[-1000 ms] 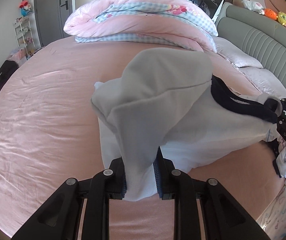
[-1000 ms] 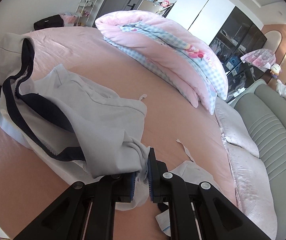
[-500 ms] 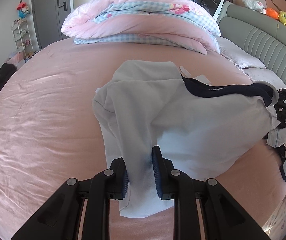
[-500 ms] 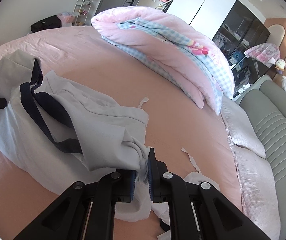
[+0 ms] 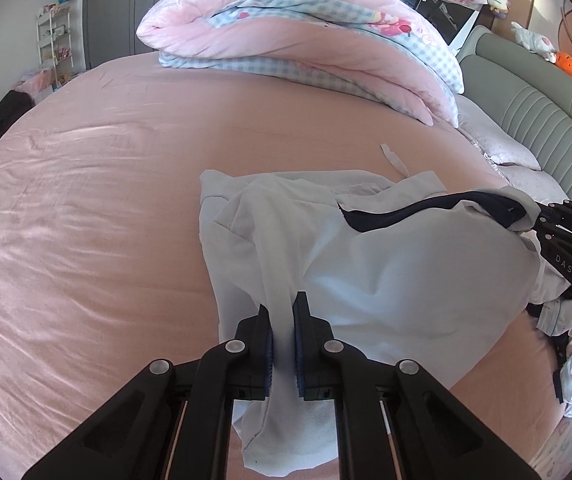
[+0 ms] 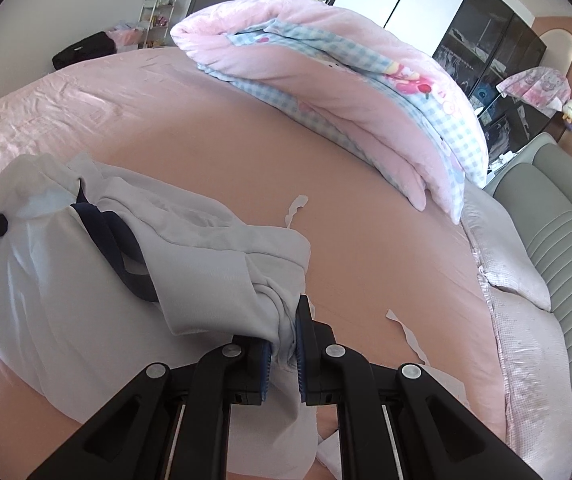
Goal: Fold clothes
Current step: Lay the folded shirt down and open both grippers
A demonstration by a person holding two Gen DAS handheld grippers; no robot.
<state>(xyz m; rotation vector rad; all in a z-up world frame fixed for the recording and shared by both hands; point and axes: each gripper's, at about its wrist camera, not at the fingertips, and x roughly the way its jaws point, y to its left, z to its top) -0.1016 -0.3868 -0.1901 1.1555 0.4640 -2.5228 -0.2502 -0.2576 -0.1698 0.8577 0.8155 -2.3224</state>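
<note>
Lowering the pale grey cotton garment with navy trim (image 5: 386, 264) onto the pink bed (image 5: 86, 200), we keep both claws, left claw (image 5: 283, 344) just tightened, right claw (image 6: 284, 344), clamped on its edges; the fold now lies nearly flat.

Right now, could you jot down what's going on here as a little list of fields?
place: pink bed
garment: pale grey top with dark trim, lying on the bed
left gripper: jaws have just been closing, now shut on the top
right gripper: jaws shut on the top's bunched cloth
behind: folded pink and blue checked quilt
nearby: white scrap on the sheet
</note>
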